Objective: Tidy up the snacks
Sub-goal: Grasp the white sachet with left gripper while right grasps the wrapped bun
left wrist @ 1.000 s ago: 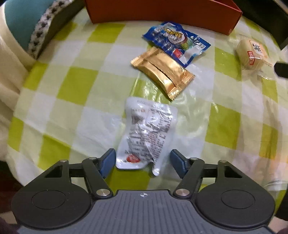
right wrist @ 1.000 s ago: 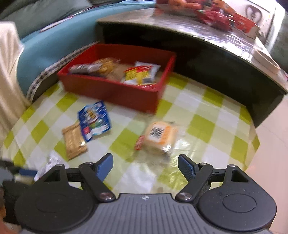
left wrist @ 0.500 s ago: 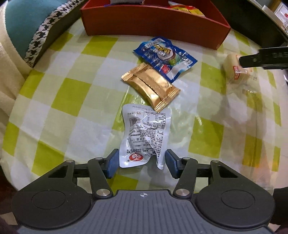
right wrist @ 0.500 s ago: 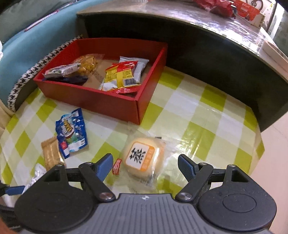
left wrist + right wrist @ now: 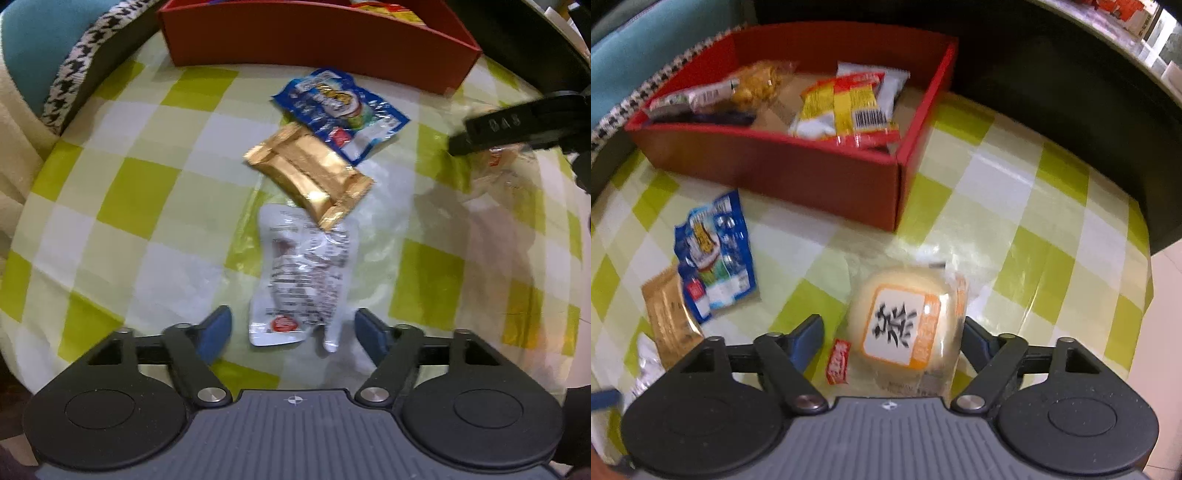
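**Your right jaws have dropped over the bun while your left jaws spread apart again around the white packet.**

On the green-checked tabletop (image 5: 1015, 206) the red box (image 5: 798, 173) already holds several snacks, while 4 lie loose in front of it: the wrapped bun (image 5: 905, 325), the blue packet (image 5: 340, 110), the gold packet (image 5: 310, 177) and the white packet (image 5: 306, 280). Your right gripper (image 5: 892, 332) has come down from a higher, farther view, so the bun now sits between its jaws, which are closing; the right pad looks at the wrapper's edge, the left pad is clear of it, so no grip yet. Your left gripper (image 5: 293, 326) has barely moved; its jaws narrowed on the white packet's near end and are now opening, clear of it on both sides. That packet lies flat, touching the gold one, so likely neither snack is ready to lift.
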